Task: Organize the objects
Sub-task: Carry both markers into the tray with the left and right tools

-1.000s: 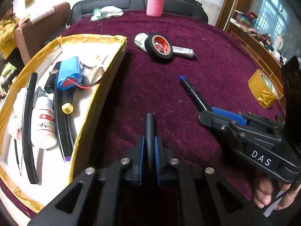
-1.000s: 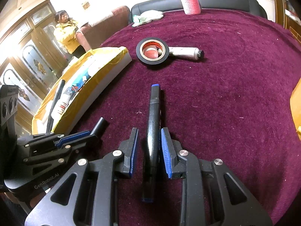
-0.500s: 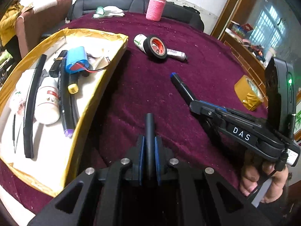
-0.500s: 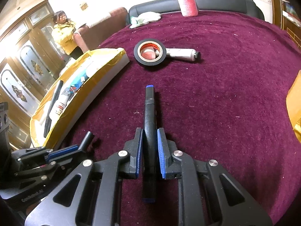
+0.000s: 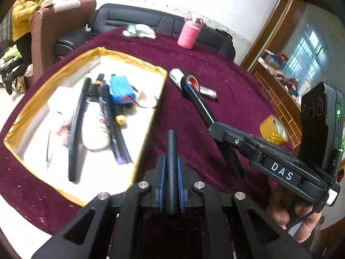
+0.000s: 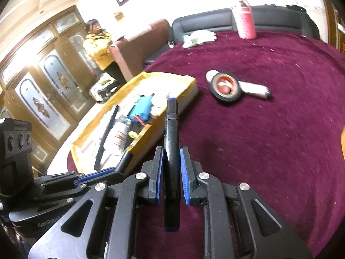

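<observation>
My left gripper (image 5: pixel 171 160) is shut on a short black rod (image 5: pixel 171 146) that sticks out forward, raised above the maroon tablecloth beside the gold-rimmed white box (image 5: pixel 158 99). My right gripper (image 6: pixel 171 153) is shut on a black marker with blue ends (image 6: pixel 171 125), lifted off the cloth and pointing toward the box (image 6: pixel 189 79). In the left wrist view the right gripper (image 5: pixel 217 128) and its marker (image 5: pixel 199 100) sit to the right. The left gripper (image 6: pixel 107 171) shows at lower left of the right wrist view. The box holds a blue battery pack (image 5: pixel 121 90), a white bottle and black strips.
A black tape roll (image 6: pixel 225 86) lies on a white tube (image 6: pixel 254 88) mid-table. A pink bottle (image 5: pixel 188 35) and a pale cloth (image 5: pixel 140 32) stand at the far edge. A yellow tape roll (image 5: pixel 272 130) is at the right. A person in a yellow jacket (image 6: pixel 98 47) sits beyond the box.
The right gripper's jaws closed onto the marker and raised it off the cloth. Both grippers rose and swung toward the box, the left one still carrying the black rod.
</observation>
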